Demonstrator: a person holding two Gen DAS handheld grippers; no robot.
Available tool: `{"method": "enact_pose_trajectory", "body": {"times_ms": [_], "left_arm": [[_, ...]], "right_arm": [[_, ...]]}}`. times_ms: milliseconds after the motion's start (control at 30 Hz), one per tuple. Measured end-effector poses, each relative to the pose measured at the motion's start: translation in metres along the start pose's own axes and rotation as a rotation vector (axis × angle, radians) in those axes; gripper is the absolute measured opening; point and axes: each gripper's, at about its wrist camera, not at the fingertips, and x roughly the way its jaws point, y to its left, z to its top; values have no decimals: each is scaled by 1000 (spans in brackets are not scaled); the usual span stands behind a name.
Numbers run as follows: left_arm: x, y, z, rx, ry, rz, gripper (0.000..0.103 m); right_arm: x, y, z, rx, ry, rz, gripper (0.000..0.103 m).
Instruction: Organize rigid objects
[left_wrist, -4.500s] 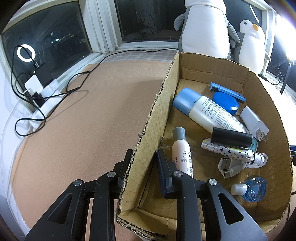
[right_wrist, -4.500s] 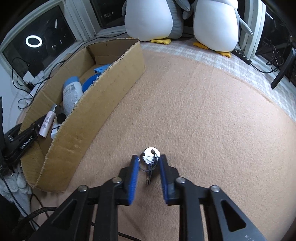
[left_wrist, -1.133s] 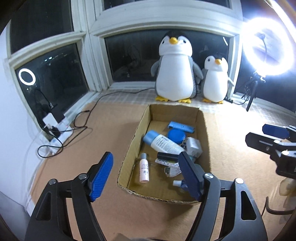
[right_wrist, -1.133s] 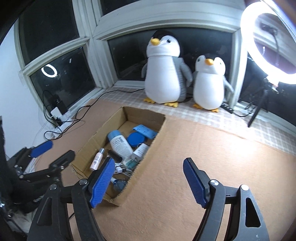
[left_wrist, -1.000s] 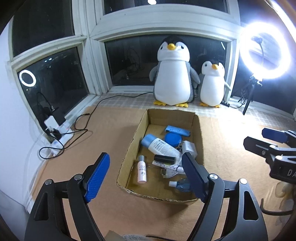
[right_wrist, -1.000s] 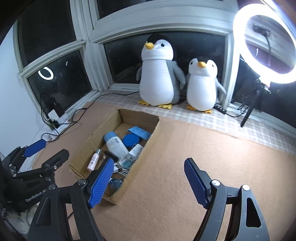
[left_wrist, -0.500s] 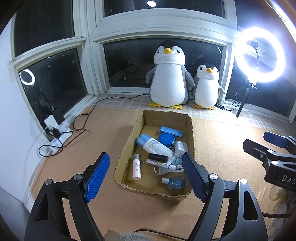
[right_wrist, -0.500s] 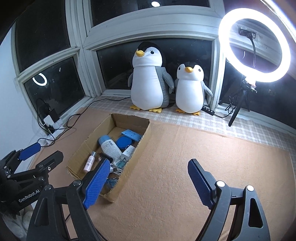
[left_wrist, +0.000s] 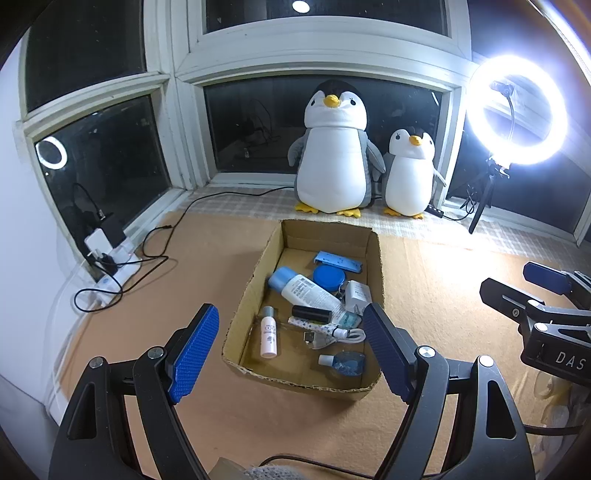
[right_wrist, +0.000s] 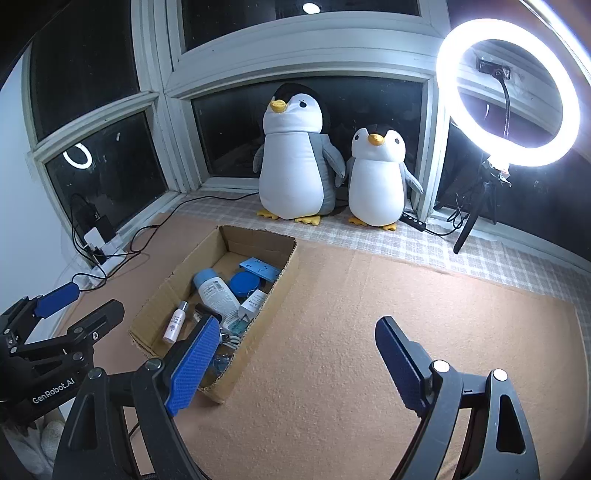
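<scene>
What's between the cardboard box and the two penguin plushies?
Nothing: bare tan mat, then checked cloth, between cardboard box and penguin plushies. Right wrist view shows it best.

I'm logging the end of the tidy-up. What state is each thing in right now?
left tongs: open, empty, held back from the box
right tongs: open, empty
cardboard box: open-topped, upright on the mat
large white bottle: lying on its side in the box
small white bottle: lying flat in the box
blue round tin: lid on, in the box
ring light: switched on
</scene>
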Motion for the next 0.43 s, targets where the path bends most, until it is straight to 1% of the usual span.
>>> {"method": "enact_pose_trajectory", "body": {"times_ms": [433], "left_arm": [[3, -3, -1, 3, 8, -7, 81]], "right_arm": [[5, -2, -4, 12, 18, -3, 83]]}}
